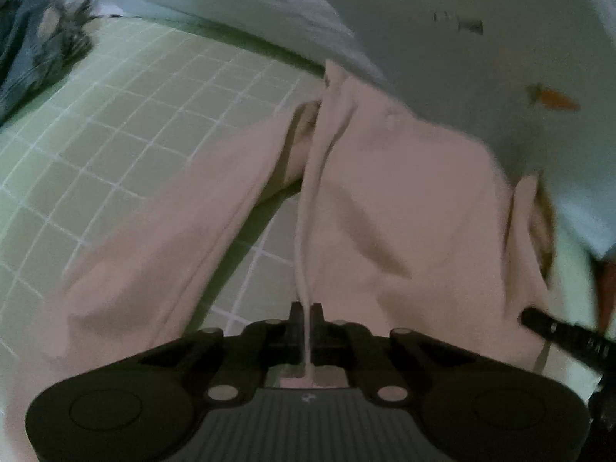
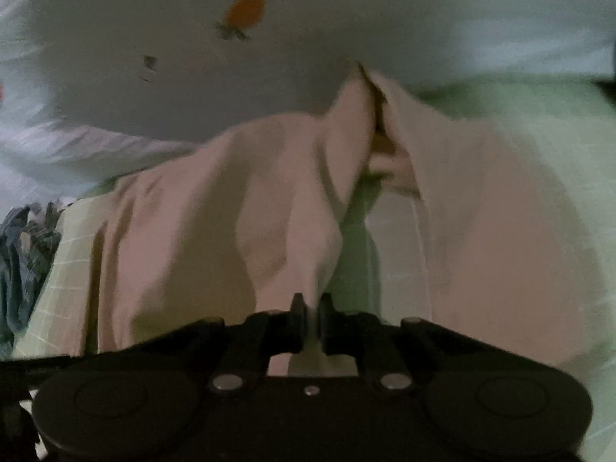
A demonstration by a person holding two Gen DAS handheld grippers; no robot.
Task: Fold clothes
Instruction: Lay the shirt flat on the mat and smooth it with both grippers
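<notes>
With the left gripper [image 1: 307, 310] and right gripper [image 2: 311, 302] each clamped on the pink garment [image 1: 404, 200] over the checked sheet [image 1: 134, 115], we needed even tension.

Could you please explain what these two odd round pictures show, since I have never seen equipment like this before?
Each picture comes from a fisheye camera mounted on a hand-held two-finger gripper, looking forward along its fingers. There is no robot arm; a person carries one in each hand. The left gripper and the right gripper are both shut on an edge of the same pink garment, which drapes onto a green checked sheet. Behind lies a pale pillow with a carrot print, and a dark blue garment sits off to one side.
</notes>
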